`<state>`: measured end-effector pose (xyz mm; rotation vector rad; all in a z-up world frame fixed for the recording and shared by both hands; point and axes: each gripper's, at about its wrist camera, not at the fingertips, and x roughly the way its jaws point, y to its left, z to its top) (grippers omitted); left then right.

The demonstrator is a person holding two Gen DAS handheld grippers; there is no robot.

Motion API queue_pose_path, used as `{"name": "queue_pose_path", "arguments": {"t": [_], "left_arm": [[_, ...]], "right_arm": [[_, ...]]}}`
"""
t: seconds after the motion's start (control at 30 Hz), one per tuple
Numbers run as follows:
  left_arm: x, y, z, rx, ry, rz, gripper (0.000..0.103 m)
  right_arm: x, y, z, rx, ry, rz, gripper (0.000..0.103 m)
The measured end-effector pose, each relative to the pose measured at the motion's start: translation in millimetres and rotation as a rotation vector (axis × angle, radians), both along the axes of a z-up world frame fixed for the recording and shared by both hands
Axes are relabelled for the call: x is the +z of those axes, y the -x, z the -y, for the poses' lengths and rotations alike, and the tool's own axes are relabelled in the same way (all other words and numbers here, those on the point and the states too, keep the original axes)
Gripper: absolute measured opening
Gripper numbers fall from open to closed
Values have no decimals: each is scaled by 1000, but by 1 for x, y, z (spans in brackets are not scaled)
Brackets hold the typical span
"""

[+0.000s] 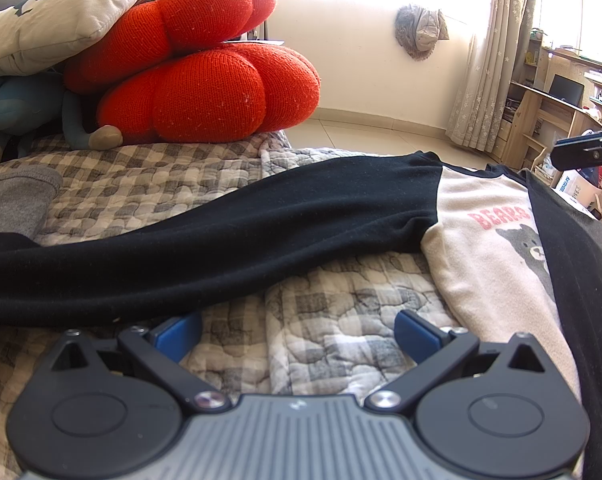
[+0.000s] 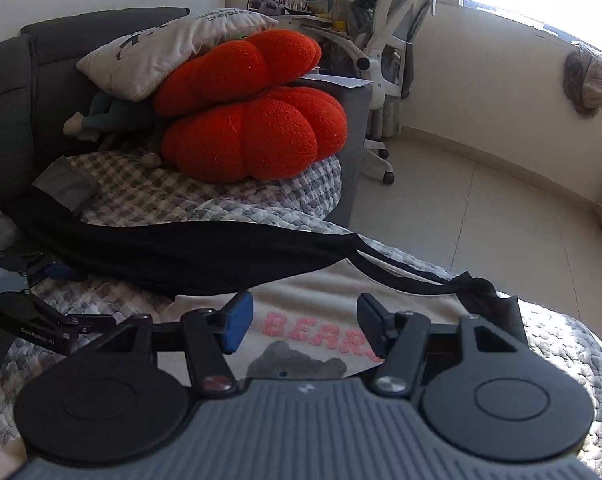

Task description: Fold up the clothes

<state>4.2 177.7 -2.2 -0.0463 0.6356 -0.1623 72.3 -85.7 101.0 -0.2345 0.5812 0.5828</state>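
The left gripper [image 1: 297, 336] has its jaws wide apart, with nothing between the blue pads [image 1: 177, 336]; under them only the quilt [image 1: 141, 192] shows. The right gripper [image 2: 301, 326] also stands with the jaws apart, somewhat narrower, and they hold nothing: they hang above the chest of the shirt [image 2: 321, 292], over the pink letters, and I cannot tell if they touch the cloth. The shirt lies flat on the quilt, face up, a cream body with black sleeves. From the left jaws, the nearer sleeve [image 1: 221, 232] is at 12 o'clock, just beyond the pads, and its long axis goes across the view from 9 o'clock to about 2 o'clock, where it joins the cream body. The cuff end is out of the picture at 9 o'clock. In the right wrist view the same sleeve runs from the shoulder at 12 o'clock out to 10 o'clock, and the left gripper sits near its far end at 9 o'clock. So the left hand is the nearer one to this sleeve, and the right hand is nearer to the body and collar. I judge that this sleeve is not yet folded in, and that bringing it across the chest is a likely step. Red cushions [image 1: 205, 92] lie well apart at 11 o'clock and do not hinder.
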Motion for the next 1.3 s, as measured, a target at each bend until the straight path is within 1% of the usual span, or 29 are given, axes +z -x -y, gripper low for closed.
{"name": "queue_pose_path", "arguments": {"t": [0.07,0.17,0.27,0.37,0.43,0.5,0.57,0.6,0.67,0.7,0.77,0.87,0.97,1.07,1.13,1.2,1.23,1.3], "left_arm": [[0,0,0,0,-3,-1,103],[-1,1,1,-1,-2,2,103],[-1,0,-1,-4,14,1,103],[0,0,0,-5,3,0,103],[3,-1,-1,-20,1,-29,103],[8,0,-9,-45,16,-69,103],[11,13,-27,-3,87,-69,103],[12,21,-37,33,117,-63,103],[15,36,-58,107,176,-50,103],[17,44,-67,139,186,-44,103],[24,61,-82,200,187,-13,103],[31,85,-98,248,191,16,103],[30,102,-108,309,182,15,103],[20,104,-113,319,180,-2,103],[16,105,-117,329,185,-10,103],[14,106,-122,343,193,-11,103],[13,107,-125,349,200,-9,103],[13,109,-128,361,211,-11,103]], "right_arm": [[5,-7,-21,27,-38,-8,62],[13,-19,-41,44,-127,-44,62],[14,-24,-64,79,-120,-63,62],[16,-22,-86,113,-102,-61,62],[20,-21,-99,129,-114,-64,62],[27,-18,-111,150,-132,-66,62],[34,-13,-124,186,-130,-54,63],[37,-10,-132,203,-128,-43,68],[38,-7,-148,231,-130,-46,71],[39,-6,-156,245,-132,-50,71],[39,-1,-177,284,-124,-55,71],[34,10,-220,368,-87,-59,71],[32,32,-279,513,-41,-64,71],[22,54,-345,647,42,-79,71],[13,68,-384,704,110,-93,65],[5,77,-411,733,177,-96,48],[0,80,-420,739,210,-95,43],[-8,81,-434,735,267,-102,16]]}}
